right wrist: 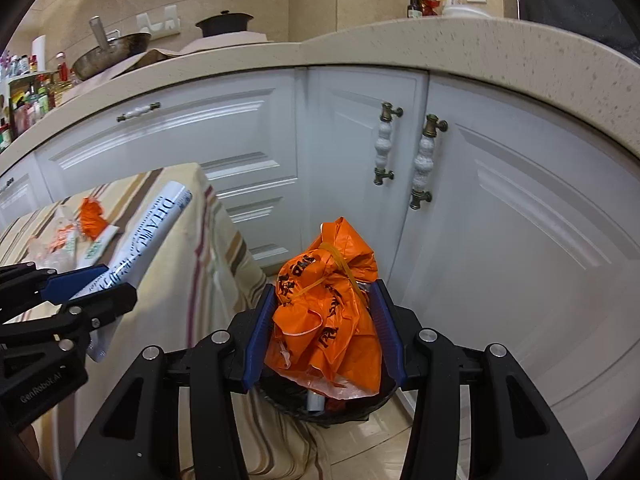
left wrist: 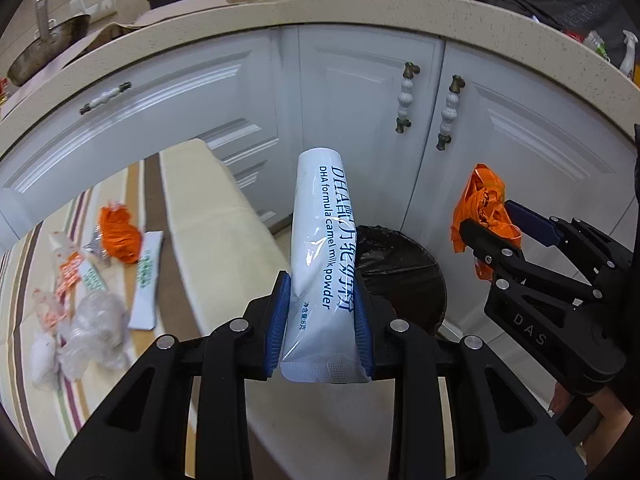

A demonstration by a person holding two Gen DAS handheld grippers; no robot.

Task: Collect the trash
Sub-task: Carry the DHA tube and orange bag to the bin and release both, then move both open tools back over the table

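My left gripper [left wrist: 322,312] is shut on a white camel milk powder sachet [left wrist: 320,240], held upright beside the table and near the black-lined trash bin [left wrist: 404,264]. It also shows in the right wrist view [right wrist: 138,240]. My right gripper [right wrist: 326,328] is shut on a crumpled orange plastic bag [right wrist: 328,316], held directly above the bin [right wrist: 320,404]. In the left wrist view the orange bag [left wrist: 480,208] hangs in the right gripper [left wrist: 496,228] to the right of the bin.
A striped tablecloth table [left wrist: 192,216] on the left carries more trash: an orange wrapper [left wrist: 120,236], white sachets [left wrist: 146,280] and clear plastic wraps [left wrist: 92,324]. White cabinet doors [left wrist: 360,120] stand behind the bin under a beige countertop [left wrist: 320,12].
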